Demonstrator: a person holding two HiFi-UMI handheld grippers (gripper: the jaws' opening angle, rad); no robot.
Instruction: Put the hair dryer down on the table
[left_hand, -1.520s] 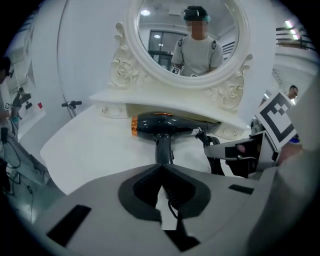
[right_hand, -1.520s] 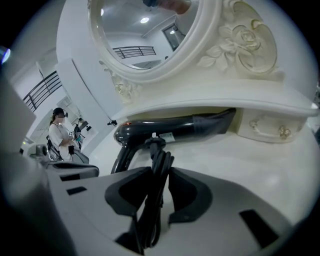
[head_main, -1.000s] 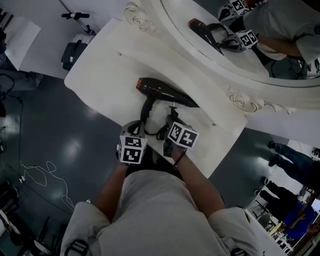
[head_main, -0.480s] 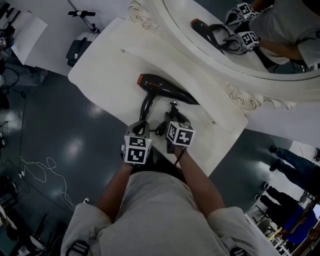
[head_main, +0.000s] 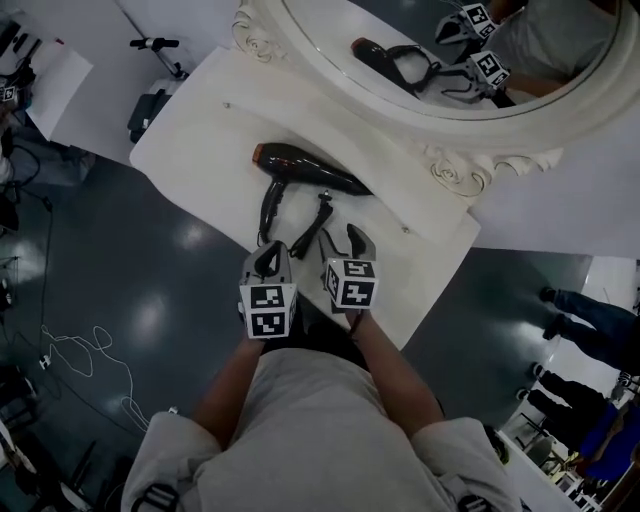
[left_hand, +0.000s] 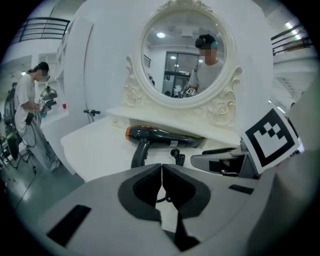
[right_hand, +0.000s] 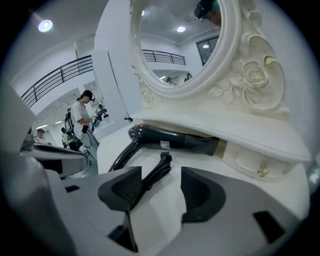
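Room: dark, glossy floor (head_main: 100, 280); white panels behind; bystanders (head_main: 585, 315) far off at the edges.
Table (head_main: 190, 130): white vanity top, matte and smooth, with a rounded corner and a raised ledge along the back.
Left gripper (head_main: 268, 258): grey plastic jaws pressed together, dark pads touching, nothing between them. Held at the table's near edge, apart from the dryer.
Hair dryer (head_main: 300, 172): lying on its side on the tabletop, just in front of the back ledge. Dark glossy barrel, orange ring at the left end, handle angled toward the near edge. Touched by neither gripper.
Cord (head_main: 312, 222): black and rubbery, folded into a bundle, lying on the table beside the handle.
Right gripper (head_main: 347, 240): jaws have just been opening and are now spread wide. Cord bundle visible through the gap, pads off it, nothing gripped.
Mirror (head_main: 440, 40): oval, in a carved cream frame with rosettes; reflects the dryer and the marker cubes.
Progress: judged done, with the dryer resting on the table and released. Left, at most: drawing both grippers clear.
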